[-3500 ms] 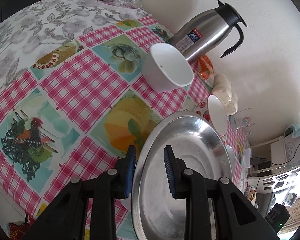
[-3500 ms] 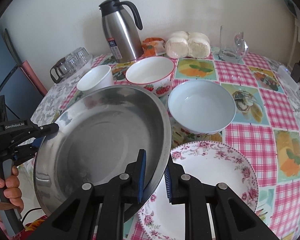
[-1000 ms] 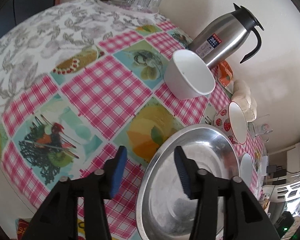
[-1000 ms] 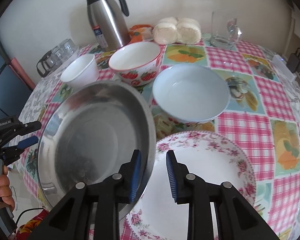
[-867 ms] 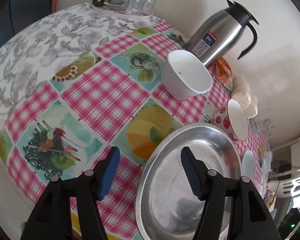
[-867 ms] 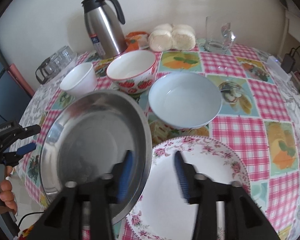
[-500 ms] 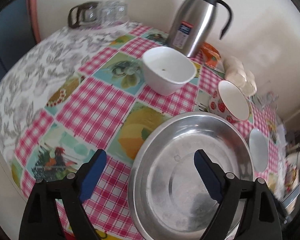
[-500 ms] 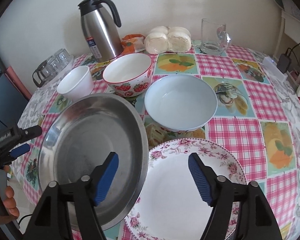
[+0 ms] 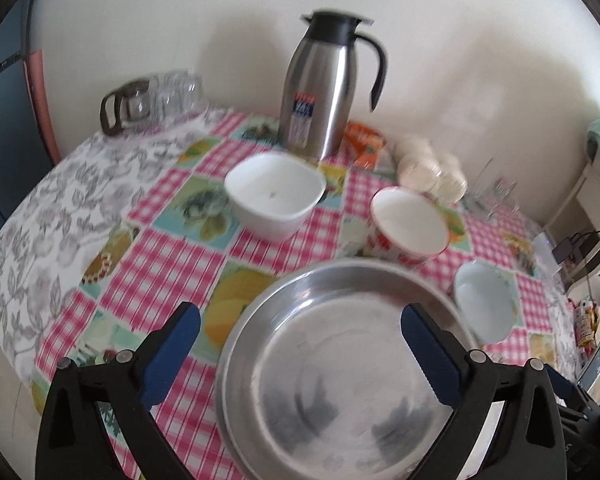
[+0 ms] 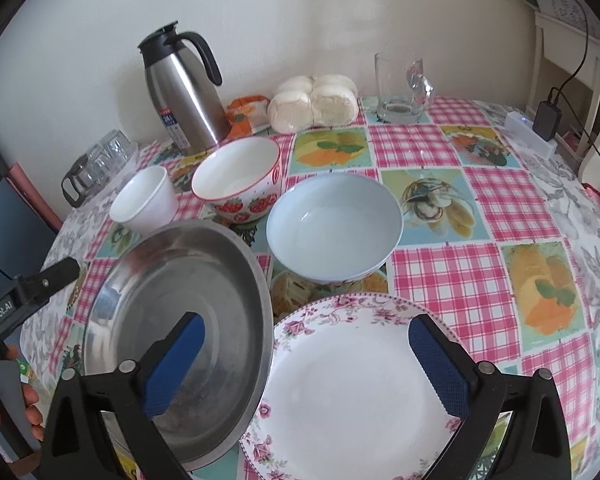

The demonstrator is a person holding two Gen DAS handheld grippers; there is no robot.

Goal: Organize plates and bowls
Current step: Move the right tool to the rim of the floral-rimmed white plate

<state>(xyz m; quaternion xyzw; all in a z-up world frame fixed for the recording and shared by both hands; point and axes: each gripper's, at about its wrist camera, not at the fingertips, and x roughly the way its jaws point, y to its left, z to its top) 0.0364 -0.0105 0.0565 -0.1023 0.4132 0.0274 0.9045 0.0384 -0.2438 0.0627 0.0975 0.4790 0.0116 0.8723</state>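
A large steel plate [image 9: 340, 360] [image 10: 180, 320] lies on the checked tablecloth, its right rim overlapping the left edge of a floral plate [image 10: 352, 380]. Behind them stand a pale blue bowl [image 10: 334, 224] [image 9: 486, 304], a strawberry-patterned bowl [image 10: 238, 180] [image 9: 408, 220] and a small white bowl [image 10: 144, 200] [image 9: 274, 196]. My left gripper [image 9: 300, 316] hovers over the steel plate's near side; its jaws are opening and touch nothing. My right gripper [image 10: 306, 326] hangs above the seam between the two plates, its jaws likewise opening with nothing gripped.
At the back stand a steel thermos jug [image 10: 184, 96], a bag of white buns [image 10: 314, 100], an orange packet [image 10: 246, 112] and a glass mug [image 10: 400, 84]. Upturned glasses in a holder [image 10: 96, 164] sit far left. A charger and white power strip [image 10: 540, 124] lie at the right edge.
Both grippers released the steel plate's rim and spread wide. The plate now rests flat. My left gripper rolled level and pulled up and back; the right lifted slightly.
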